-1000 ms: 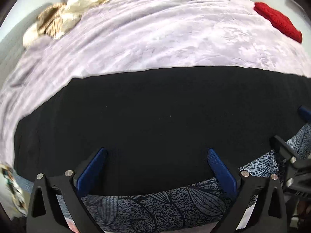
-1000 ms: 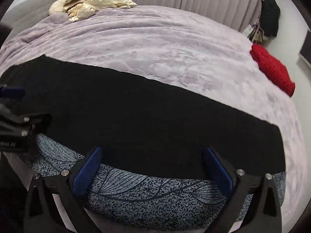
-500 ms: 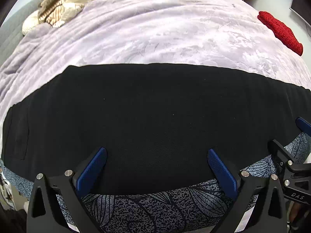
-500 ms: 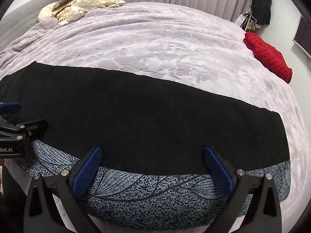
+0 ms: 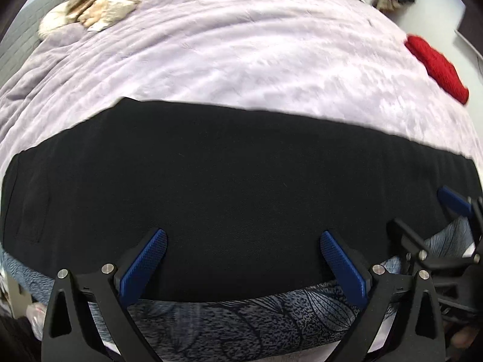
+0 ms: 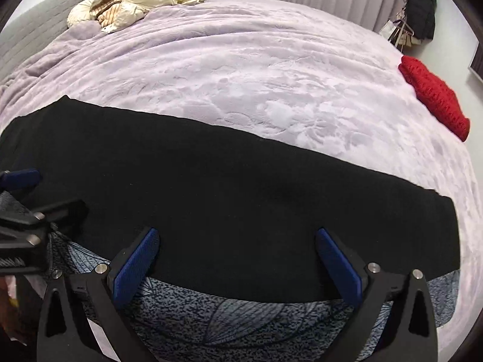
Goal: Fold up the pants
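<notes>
Since a second ago your two grippers have pulled back a little, so more of the black pants (image 5: 235,187) shows now, and the left end with its stitched line has come into the left view. The pants themselves have not moved.

The pants lie flat in one long dark band across the near side of the purple blanket (image 5: 241,48) on the bed. Their near edge rests on a blue leaf-print cloth (image 5: 256,316) that hangs at the bed's edge.

Your left gripper (image 5: 241,259) is spread wide — its blue pads (image 5: 145,265) are far apart with only pants between them, and it grips nothing. Your right gripper (image 6: 237,256) is the same: pads wide, nothing pinched. I cannot tell if the tips touch the cloth or float just over it.

In the left view, the right gripper pokes in at the right edge, just beside the left one. In the right view, the left gripper pokes in at the left edge.

A red knit thing (image 6: 434,96) sits far off at the right edge of the bed. A heap of cream bedding (image 6: 132,3) lies at the far left, by the grey headboard (image 6: 33,27) — well apart from the pants.
</notes>
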